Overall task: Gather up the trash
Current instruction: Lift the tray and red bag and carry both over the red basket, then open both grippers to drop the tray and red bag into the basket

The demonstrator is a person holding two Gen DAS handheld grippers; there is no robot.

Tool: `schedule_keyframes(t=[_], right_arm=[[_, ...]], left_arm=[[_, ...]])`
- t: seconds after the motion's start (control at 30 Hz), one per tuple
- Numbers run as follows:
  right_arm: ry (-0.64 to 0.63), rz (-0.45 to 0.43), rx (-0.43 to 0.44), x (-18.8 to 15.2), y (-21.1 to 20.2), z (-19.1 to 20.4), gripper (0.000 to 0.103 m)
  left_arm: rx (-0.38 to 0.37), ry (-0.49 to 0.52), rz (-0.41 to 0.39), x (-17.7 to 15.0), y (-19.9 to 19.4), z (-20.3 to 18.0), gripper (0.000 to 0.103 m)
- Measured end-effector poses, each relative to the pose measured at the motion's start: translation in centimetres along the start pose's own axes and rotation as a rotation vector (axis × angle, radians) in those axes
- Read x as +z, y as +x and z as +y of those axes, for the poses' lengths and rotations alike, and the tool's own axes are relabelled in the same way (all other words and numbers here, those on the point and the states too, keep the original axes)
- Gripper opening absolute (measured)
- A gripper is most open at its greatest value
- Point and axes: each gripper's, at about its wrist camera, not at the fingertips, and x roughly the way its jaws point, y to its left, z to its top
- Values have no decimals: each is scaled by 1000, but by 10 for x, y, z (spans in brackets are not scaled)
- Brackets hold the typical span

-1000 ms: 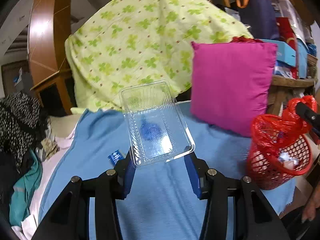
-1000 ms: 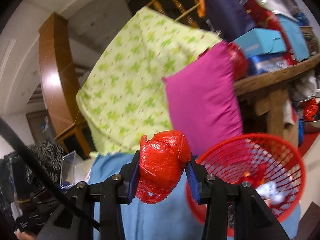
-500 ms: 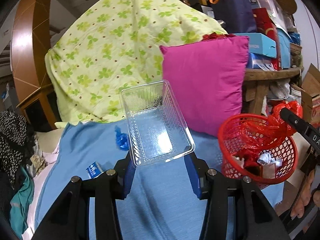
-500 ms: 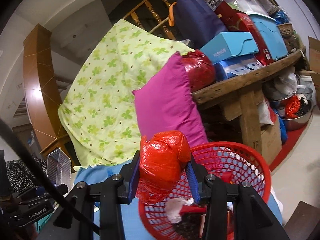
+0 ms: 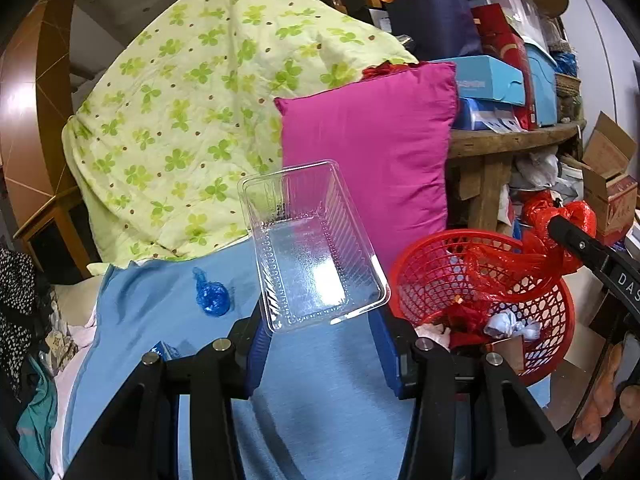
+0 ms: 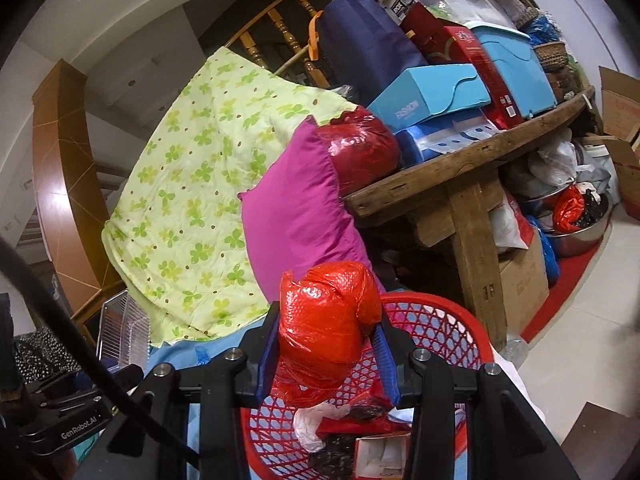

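A blue sheet covers the soft surface in front, and a yellow-green clover blanket is draped high behind it. A magenta pillow stands upright against the blanket, just beside a rough wooden table which is loaded with boxes, and more bags and cartons lie under it on the pale floor. At the left edge of the sheet there is a heap of clothes.

The left gripper has its fingers clamped on the near end of a clear plastic tray, which tilts upward above the sheet. The right gripper is closed tight on a crumpled red plastic bag, and it holds the bag over the near rim of a red mesh basket. The basket sits at the right edge of the sheet, near the table leg, and already contains paper and wrappers.

On the sheet, a small blue wrapper ball lies left of the tray, and a small blue packet lies nearer to the left gripper. The middle of the sheet between tray and basket is free cloth
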Motion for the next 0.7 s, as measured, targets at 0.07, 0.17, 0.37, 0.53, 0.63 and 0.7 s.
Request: schedule_keyframes(t=[0.07,0.17,0.37,0.53,0.63,0.7], right_arm=[[11,1,-5,1,-1,-4,45],[24,-3,-10,2,-2,-9,45],[52,-3,-16,5,-3,-18,45],[83,-6,-30,6,-5,-24,45],[108,-4,-36,7,-5,-28,45],[118,-4,-40,7,-5,-31,45]], left_arm=[[-11,6,1,1,1,-5,49],[-24,14,1,2,3,-13,49],[-50,25,15,3,9,-24,49],[-82,31,28,2,13,-31,49],[-113,31,36,1,16,-35,49],[-139,30,38,-1,18,-37,49]])
